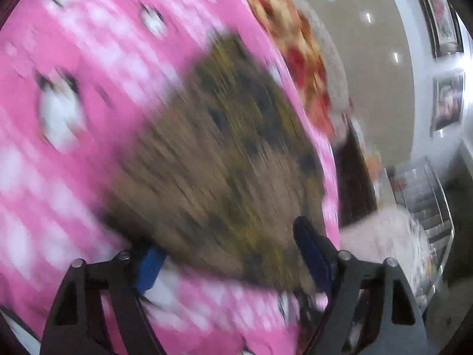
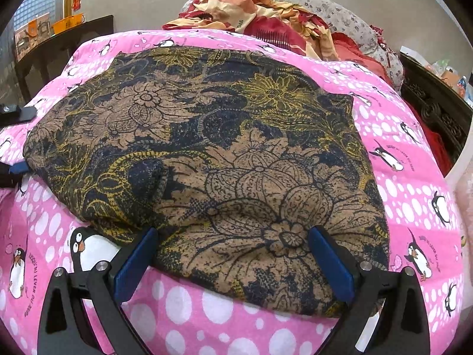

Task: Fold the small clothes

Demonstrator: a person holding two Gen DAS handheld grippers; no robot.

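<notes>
Underneath, pink penguin-print bedsheet (image 2: 236, 319); grey wall (image 2: 165, 6) behind.

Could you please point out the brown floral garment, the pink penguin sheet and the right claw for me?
Brown floral garment (image 2: 207, 148), right wrist view, middle of the cloth.
Pink penguin sheet (image 2: 207, 310), right wrist view, bare dotted part at the near edge.
Right claw (image 2: 233, 251), right wrist view, midway between its blue fingertips.

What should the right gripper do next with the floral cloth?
Probably close on the near edge. The right gripper stands open astride the floral cloth, which bunches up between its fingers on the pink sheet; the left gripper sits open at the far corner.
</notes>
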